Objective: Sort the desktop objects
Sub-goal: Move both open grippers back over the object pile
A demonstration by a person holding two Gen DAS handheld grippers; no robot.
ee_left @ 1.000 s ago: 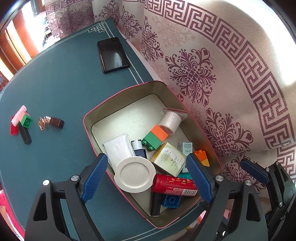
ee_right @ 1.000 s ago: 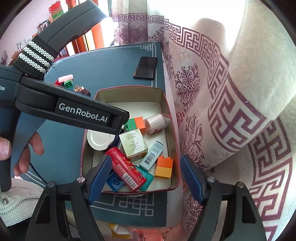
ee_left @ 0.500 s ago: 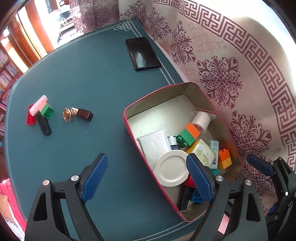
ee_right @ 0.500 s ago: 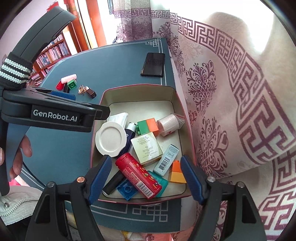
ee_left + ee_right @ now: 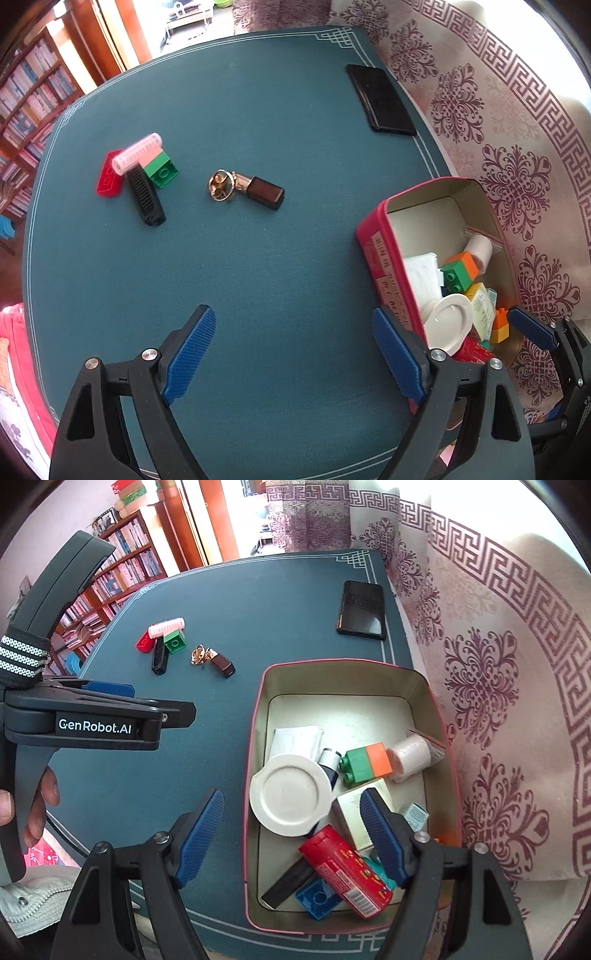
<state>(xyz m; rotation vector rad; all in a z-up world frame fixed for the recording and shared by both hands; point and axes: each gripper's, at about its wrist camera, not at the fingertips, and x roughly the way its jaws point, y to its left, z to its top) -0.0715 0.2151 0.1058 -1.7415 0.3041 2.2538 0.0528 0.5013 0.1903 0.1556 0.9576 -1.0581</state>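
Observation:
A red tin box [image 5: 376, 254] [image 5: 255, 746] holds several sorted things, among them a white dish [image 5: 290, 794], a red tube [image 5: 347, 871] and a green-and-orange brick [image 5: 365, 762]. On the teal table lie a brown key fob with a gold ring [image 5: 245, 186] [image 5: 214, 659], a black comb [image 5: 146, 195], a green brick [image 5: 160, 170], a pink roller [image 5: 136, 153] and a red brick [image 5: 109, 177]. My left gripper [image 5: 291, 354] is open and empty above bare table, left of the box. My right gripper [image 5: 291, 834] is open and empty over the box's near left wall.
A black phone [image 5: 380, 98] [image 5: 362, 609] lies at the table's far right edge. A patterned cloth [image 5: 498, 664] hangs along the right side. Bookshelves [image 5: 122, 568] stand beyond the table's far left.
My left gripper has swung left, away from over the box to above bare table. My right gripper has shifted left to the box's left wall. Both stayed open.

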